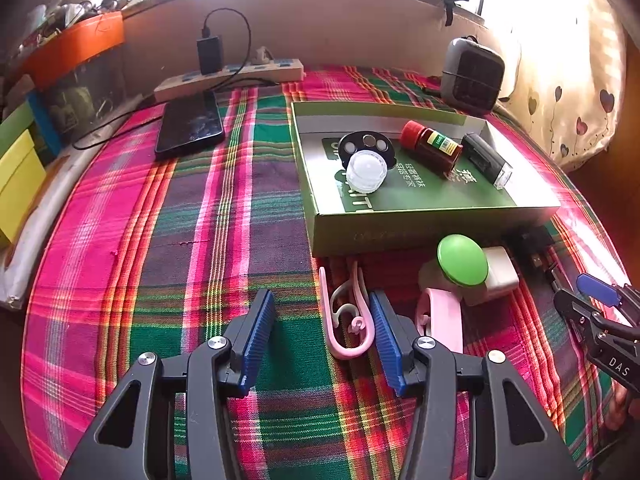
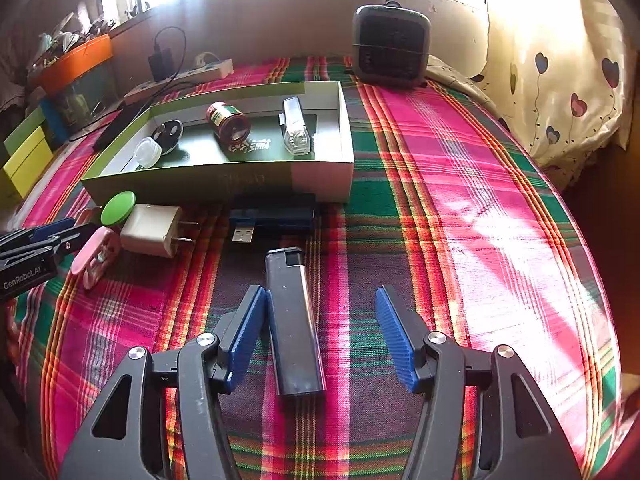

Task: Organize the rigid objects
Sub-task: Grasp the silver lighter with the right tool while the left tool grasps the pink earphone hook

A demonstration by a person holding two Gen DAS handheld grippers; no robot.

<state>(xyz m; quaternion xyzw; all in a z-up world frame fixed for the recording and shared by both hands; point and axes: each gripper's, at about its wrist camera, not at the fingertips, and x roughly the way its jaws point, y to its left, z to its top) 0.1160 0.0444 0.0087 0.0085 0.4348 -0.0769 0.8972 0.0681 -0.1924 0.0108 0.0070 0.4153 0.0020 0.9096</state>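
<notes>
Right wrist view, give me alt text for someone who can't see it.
An open gripper straddles a black lighter lying on a plaid cloth, its left pad at the lighter's side. Behind, a green box holds a red-capped bottle; a white charger lies before it.

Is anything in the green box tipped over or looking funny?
Yes. The red-capped spice bottle lies on its side in the green box rather than standing. The clear round jar is tipped too, resting by a black disc. Nothing looks spilled or broken.
</notes>
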